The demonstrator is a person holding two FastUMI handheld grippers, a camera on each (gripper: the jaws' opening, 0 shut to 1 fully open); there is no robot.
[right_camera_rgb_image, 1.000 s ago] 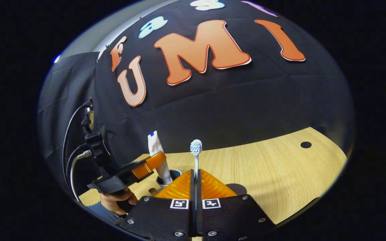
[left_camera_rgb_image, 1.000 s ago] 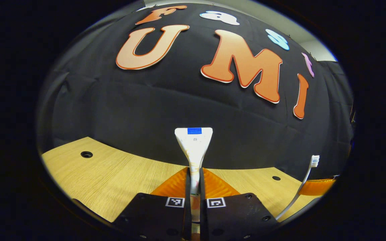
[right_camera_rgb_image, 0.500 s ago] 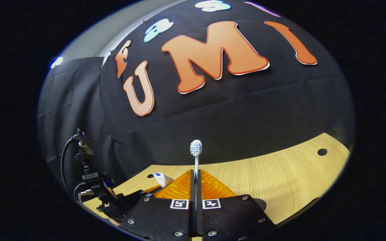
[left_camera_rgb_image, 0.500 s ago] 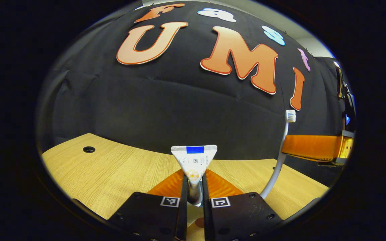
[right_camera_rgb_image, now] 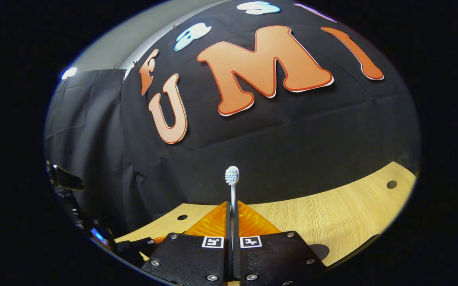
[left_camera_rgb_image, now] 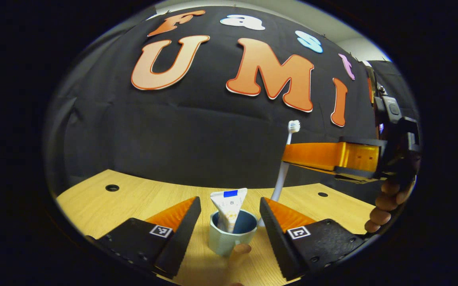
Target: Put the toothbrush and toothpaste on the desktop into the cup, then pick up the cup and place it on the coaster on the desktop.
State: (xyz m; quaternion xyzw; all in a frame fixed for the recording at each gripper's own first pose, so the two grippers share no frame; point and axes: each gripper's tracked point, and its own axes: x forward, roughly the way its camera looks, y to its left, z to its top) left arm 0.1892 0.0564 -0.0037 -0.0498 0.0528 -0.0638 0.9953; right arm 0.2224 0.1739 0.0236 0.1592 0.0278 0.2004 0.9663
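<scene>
Your left gripper [left_camera_rgb_image: 227,222] had let go since half a second before: its fingers, which had been pinched on the toothpaste [left_camera_rgb_image: 229,208], now stood wide apart and held nothing. That meant the toothpaste part of the job was done, I think. It stood in the cup [left_camera_rgb_image: 229,236], flat end up, leaning a little on the rim.

The cup sat on the desktop [left_camera_rgb_image: 133,198], between your two open left fingers but not touching them, as far as I could tell. It looked pale outside and blue inside, with ridged sides. A small brown thing touched its front, down low; I could not tell what it was.

Your right gripper [right_camera_rgb_image: 232,222] was squeezed shut on the toothbrush [right_camera_rgb_image: 232,186]. The brush stood straight up, bristles on top. In the left gripper view you could see that gripper [left_camera_rgb_image: 292,155] come in from the right with your hand [left_camera_rgb_image: 388,202] behind it. The toothbrush [left_camera_rgb_image: 286,159] hung just beside the cup, its bottom end close to the rim. I could not tell if that end was inside yet.

So the brush probably needed to go in next. The coaster came after that.
</scene>
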